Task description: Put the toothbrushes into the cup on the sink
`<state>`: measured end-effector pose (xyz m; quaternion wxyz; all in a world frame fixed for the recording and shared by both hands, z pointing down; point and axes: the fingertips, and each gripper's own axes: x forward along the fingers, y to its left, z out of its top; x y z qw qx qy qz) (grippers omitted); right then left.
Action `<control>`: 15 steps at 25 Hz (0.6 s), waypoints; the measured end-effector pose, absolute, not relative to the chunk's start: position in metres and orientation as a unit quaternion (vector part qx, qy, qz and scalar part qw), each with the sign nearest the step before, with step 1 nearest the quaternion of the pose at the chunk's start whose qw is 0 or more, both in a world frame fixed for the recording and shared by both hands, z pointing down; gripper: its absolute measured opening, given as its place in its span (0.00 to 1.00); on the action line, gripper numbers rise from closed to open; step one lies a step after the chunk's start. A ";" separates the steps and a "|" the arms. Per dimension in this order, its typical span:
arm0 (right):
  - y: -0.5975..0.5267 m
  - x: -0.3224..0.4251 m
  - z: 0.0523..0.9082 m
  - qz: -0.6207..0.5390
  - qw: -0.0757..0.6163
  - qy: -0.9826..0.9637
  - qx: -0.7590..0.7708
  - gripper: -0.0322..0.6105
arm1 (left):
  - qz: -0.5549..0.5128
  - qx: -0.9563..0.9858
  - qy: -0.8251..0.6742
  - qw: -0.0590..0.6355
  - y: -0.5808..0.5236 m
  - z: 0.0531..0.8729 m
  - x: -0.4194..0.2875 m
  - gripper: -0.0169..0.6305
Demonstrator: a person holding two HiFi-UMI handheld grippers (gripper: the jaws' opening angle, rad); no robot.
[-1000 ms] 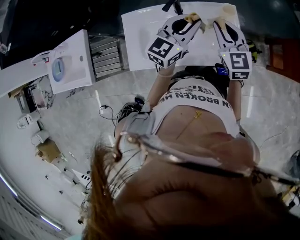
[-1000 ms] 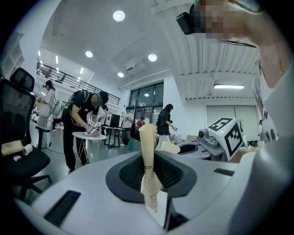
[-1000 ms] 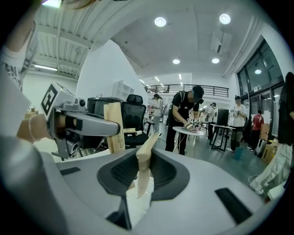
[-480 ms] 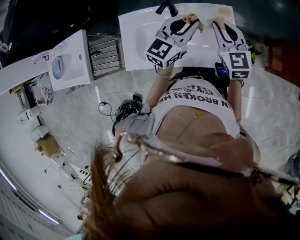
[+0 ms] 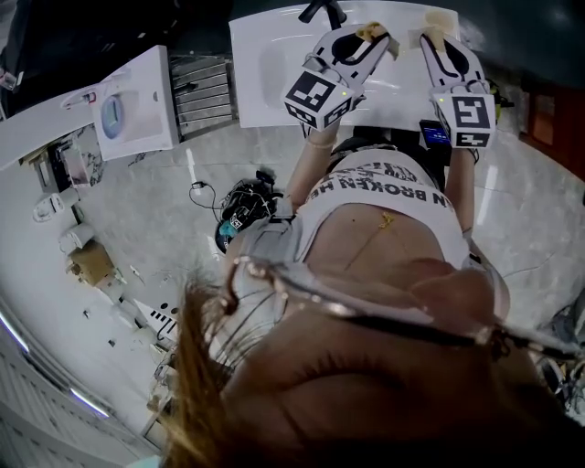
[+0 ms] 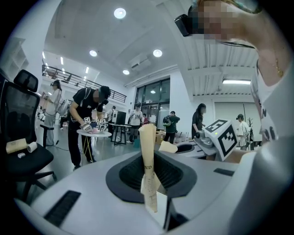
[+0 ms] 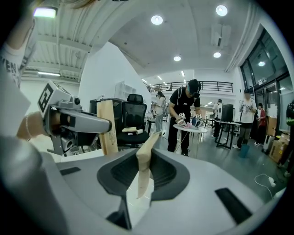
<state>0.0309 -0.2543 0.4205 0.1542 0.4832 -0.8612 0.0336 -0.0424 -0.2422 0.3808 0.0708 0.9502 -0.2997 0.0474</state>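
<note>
Both tools loaded; left gripper [image 5: 367, 41] is narrowed onto a wrapped toothbrush [image 6: 148, 156] - cream paper sleeve with dark print, pinched low, most of its length sticking up past the jaws; its long axis is upright, crosswise to the way the gripper points. Right gripper [image 5: 437, 41] is likewise pinched on a second toothbrush [image 7: 145, 160]; same cream wrap, held near its lower end, top leaning up and to the right in the right gripper view.

Head view: both grippers are side by side over the near part of the white sink [image 5: 270, 69], the dark faucet [image 5: 322, 11] beyond the left one; each gripper shows in the other's view, close alongside.

Cup - not picked out for sure; a beige blob at the right gripper's tip could be sleeve or cup rim, cannot tell; so which hand is nearer is open, probably the right.

Judgement: carry stage, nothing dropped in yet; each stick likely needs lining up end-down over the rim before release; thin light sleeves could twist in the pinch.
</note>
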 end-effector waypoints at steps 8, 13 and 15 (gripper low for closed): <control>-0.272 0.080 0.429 0.032 0.173 -0.834 0.524 0.17 | 0.052 0.942 -0.321 0.085 -0.246 0.389 -0.054 0.12; -0.284 0.101 0.432 0.023 0.172 -0.824 0.539 0.17 | 0.053 0.936 -0.337 0.087 -0.246 0.394 -0.062 0.12; -0.292 0.106 0.433 0.019 0.163 -0.823 0.544 0.17 | 0.053 0.933 -0.344 0.090 -0.246 0.396 -0.064 0.12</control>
